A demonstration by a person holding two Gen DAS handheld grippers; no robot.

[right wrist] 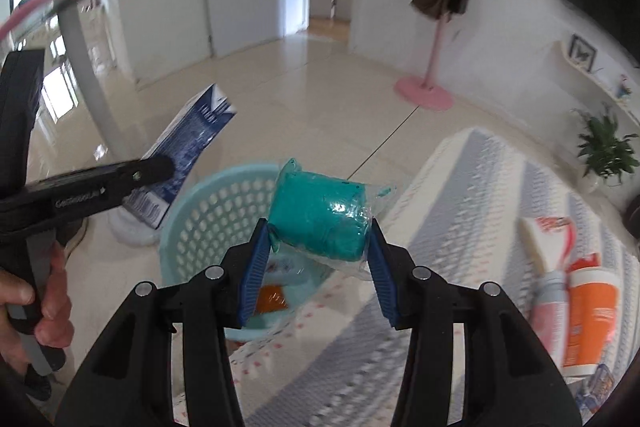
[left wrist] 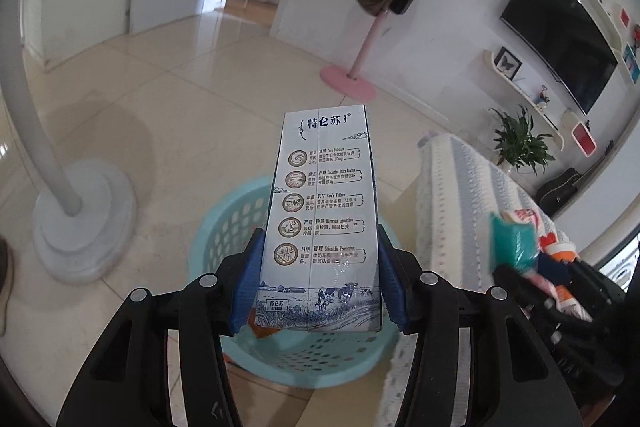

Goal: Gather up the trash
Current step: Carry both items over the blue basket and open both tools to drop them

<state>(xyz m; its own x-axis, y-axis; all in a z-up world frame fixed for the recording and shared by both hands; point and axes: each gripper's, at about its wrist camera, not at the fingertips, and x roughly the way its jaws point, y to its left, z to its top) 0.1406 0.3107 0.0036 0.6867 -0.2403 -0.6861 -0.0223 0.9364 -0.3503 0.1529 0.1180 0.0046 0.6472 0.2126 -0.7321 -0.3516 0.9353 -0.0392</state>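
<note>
My left gripper (left wrist: 320, 267) is shut on a white and blue milk carton (left wrist: 324, 219), held upright over a light blue perforated basket (left wrist: 232, 223) on the floor. In the right wrist view the same carton (right wrist: 188, 147) hangs at the left above that basket (right wrist: 208, 219), clamped by the left gripper's black fingers (right wrist: 156, 165). My right gripper (right wrist: 318, 243) is shut on a teal roll wrapped in clear plastic (right wrist: 320, 219), just right of the basket's rim. Something orange (right wrist: 272, 299) lies inside the basket. The teal roll (left wrist: 514, 239) also shows at the right of the left wrist view.
A table with a striped cloth (right wrist: 460, 219) holds orange and white tubes (right wrist: 588, 311) at the right. A white lamp base (left wrist: 80, 223) stands left of the basket, and a pink coat stand (left wrist: 348, 83) stands farther off. A person's hand (right wrist: 48, 299) grips the left tool's handle.
</note>
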